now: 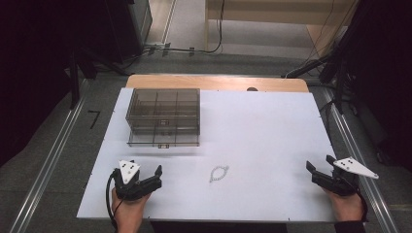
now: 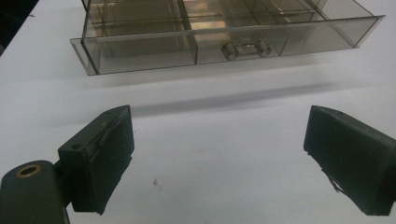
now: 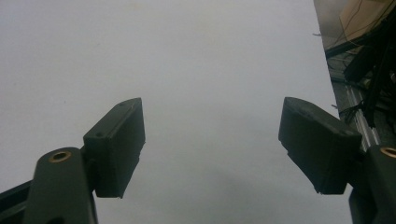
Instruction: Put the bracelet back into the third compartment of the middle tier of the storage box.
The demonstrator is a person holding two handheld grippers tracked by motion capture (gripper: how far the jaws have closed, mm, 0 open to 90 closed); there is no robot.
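We rest both tongs, left (image 1: pixel 144 180) and right (image 1: pixel 324 174), released at the table (image 1: pixel 272 126) edge, clear of the necklace (image 1: pixel 219 173) and open drawer (image 1: pixel 163 138).

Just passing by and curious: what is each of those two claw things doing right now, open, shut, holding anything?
Left gripper: open, holding nothing, facing the clear drawer box.
Right gripper: open, holding nothing, over the bare white table.
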